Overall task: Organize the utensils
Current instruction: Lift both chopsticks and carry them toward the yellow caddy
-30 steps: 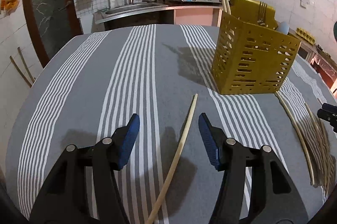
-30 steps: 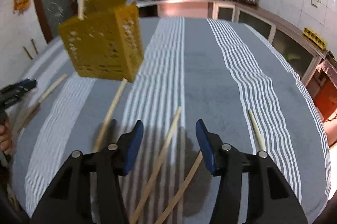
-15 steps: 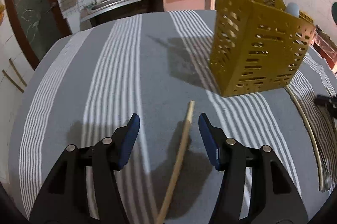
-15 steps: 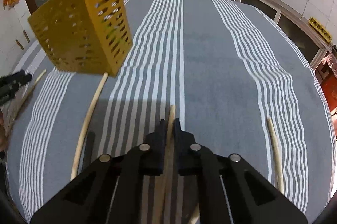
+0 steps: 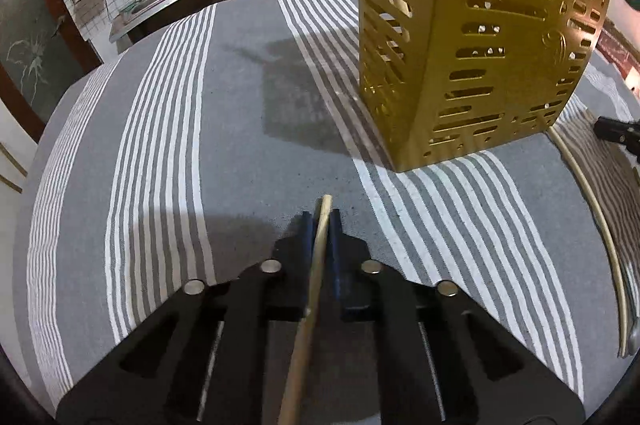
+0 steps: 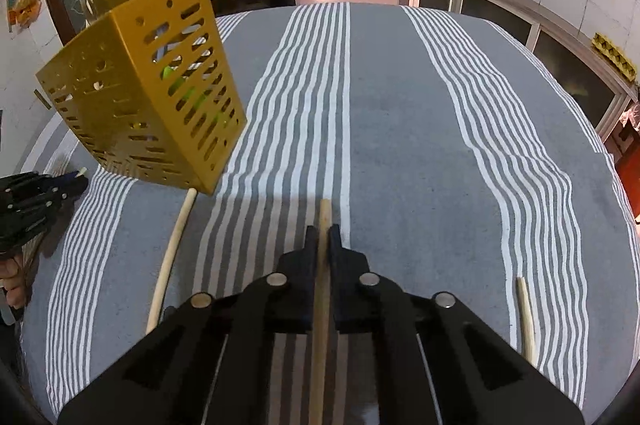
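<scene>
Left gripper (image 5: pixel 320 221) now clamped on round wooden chopstick (image 5: pixel 316 253), perforated yellow caddy (image 5: pixel 472 37)

Both tools share one build: the left gripper (image 5: pixel 320 221) and the right gripper (image 6: pixel 323 235) are matte black plastic linkages with broad angular arms and cut-out slots, each carrying four round silver pivot pins (two per side), ending in narrow dark blue fingers (image 5: pixel 306 237) with flat inner faces
</scene>
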`<action>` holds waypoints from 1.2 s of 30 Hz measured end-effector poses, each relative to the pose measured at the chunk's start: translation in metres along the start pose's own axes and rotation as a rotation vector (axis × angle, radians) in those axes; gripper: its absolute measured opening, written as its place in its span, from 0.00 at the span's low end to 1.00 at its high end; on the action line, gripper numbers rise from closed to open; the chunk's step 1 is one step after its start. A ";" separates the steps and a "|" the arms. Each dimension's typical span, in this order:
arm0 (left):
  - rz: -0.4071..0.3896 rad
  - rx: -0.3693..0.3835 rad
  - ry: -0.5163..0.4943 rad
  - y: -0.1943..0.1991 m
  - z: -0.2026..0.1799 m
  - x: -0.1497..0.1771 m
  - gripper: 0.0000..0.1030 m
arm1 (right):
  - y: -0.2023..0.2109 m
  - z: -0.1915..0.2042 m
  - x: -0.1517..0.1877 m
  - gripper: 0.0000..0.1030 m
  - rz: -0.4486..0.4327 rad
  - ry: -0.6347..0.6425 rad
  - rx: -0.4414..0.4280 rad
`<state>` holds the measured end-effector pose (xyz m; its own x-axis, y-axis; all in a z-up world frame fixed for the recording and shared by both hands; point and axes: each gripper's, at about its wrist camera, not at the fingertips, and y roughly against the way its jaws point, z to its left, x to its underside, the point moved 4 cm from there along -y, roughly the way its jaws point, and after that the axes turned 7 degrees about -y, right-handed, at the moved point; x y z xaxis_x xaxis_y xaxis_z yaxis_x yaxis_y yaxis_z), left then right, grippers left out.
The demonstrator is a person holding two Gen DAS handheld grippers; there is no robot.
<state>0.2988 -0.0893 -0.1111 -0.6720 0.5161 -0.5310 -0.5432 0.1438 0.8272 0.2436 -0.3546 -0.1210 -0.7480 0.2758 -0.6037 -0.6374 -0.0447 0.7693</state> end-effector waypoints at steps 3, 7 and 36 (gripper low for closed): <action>-0.004 0.024 0.037 0.006 0.004 -0.003 0.04 | 0.012 0.001 -0.003 0.06 -0.031 -0.002 -0.022; -0.079 0.066 0.114 0.032 0.013 -0.009 0.04 | 0.033 0.003 -0.010 0.06 -0.090 -0.004 -0.069; -0.146 0.088 0.186 0.060 0.014 0.009 0.04 | -0.012 0.008 0.011 0.24 0.100 0.101 -0.007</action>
<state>0.2675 -0.0643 -0.0636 -0.6752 0.3211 -0.6641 -0.6008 0.2830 0.7476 0.2442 -0.3436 -0.1358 -0.8227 0.1711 -0.5421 -0.5594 -0.0739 0.8256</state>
